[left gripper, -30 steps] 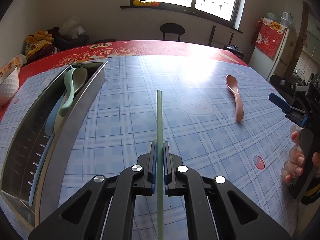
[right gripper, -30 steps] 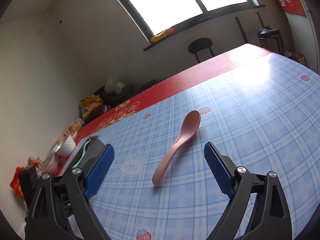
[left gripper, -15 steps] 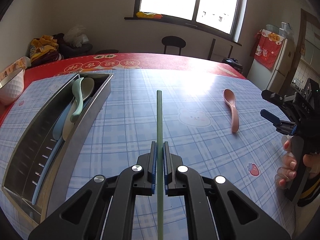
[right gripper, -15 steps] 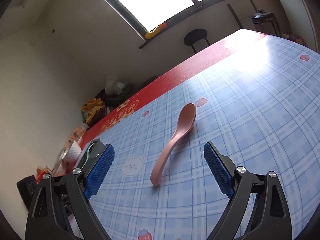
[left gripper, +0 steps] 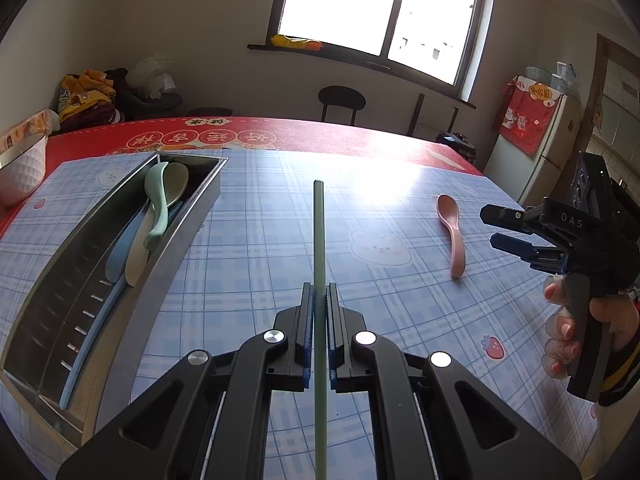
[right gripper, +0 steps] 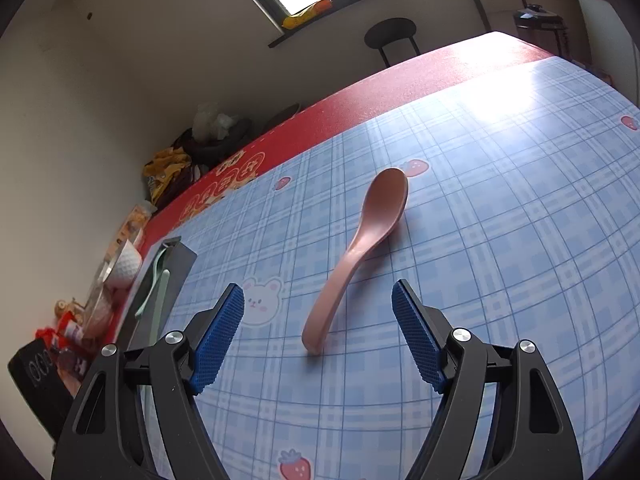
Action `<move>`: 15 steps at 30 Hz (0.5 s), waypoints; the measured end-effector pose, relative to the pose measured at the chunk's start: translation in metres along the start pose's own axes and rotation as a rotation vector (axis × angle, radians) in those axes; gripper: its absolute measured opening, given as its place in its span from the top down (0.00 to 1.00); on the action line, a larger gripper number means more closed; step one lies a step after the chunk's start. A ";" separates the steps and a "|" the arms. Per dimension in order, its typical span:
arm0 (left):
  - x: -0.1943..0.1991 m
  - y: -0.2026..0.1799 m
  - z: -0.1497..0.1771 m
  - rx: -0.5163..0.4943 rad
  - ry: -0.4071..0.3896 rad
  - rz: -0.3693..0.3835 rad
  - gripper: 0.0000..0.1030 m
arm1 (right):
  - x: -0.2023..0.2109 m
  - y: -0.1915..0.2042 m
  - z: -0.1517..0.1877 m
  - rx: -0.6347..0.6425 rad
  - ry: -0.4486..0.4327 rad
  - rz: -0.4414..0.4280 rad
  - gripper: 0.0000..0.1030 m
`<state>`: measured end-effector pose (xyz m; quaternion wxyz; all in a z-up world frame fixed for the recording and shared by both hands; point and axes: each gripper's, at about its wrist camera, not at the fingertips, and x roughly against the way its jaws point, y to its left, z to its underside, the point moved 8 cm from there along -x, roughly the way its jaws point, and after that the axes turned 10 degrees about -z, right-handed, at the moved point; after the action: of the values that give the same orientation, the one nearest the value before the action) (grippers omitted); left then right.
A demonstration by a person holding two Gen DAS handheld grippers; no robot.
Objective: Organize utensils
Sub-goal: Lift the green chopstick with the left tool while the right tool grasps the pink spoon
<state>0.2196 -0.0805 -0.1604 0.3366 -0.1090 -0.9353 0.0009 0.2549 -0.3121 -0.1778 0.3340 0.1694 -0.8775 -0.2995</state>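
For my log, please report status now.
Left gripper shut on green stick. Right gripper open, closing toward pink spoon. Nothing in the way.

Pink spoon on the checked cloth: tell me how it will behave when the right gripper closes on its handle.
The pink spoon looks like rigid moulded plastic, so probably stiff and light. It rests on its bowl with the handle arching, so a squeeze may rock or swivel it. Its smooth, narrow handle could slip sideways, though the ribbed blue fingers of the right gripper, which have just been closing around it, should hold.
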 end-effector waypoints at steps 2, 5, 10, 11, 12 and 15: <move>0.000 0.001 0.000 0.008 -0.003 0.003 0.94 | 0.005 0.004 -0.005 0.009 -0.017 0.018 0.28; 0.002 0.000 -0.001 0.004 -0.011 0.002 0.94 | 0.006 0.006 -0.006 0.003 -0.002 0.043 0.23; 0.005 -0.002 -0.002 -0.012 -0.028 -0.005 0.94 | -0.003 0.011 0.000 0.053 0.061 0.091 0.16; 0.005 -0.002 -0.002 -0.011 -0.028 -0.005 0.94 | -0.006 0.012 0.001 0.065 0.070 0.101 0.16; 0.005 -0.001 -0.002 -0.009 -0.027 -0.005 0.94 | -0.008 0.012 0.003 0.070 0.073 0.119 0.16; 0.004 -0.001 -0.002 -0.003 -0.025 -0.003 0.94 | -0.010 0.011 0.002 0.078 0.070 0.154 0.15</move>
<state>0.2178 -0.0807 -0.1559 0.3247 -0.1081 -0.9396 0.0005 0.2595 -0.2980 -0.1773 0.3798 0.1246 -0.8867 -0.2324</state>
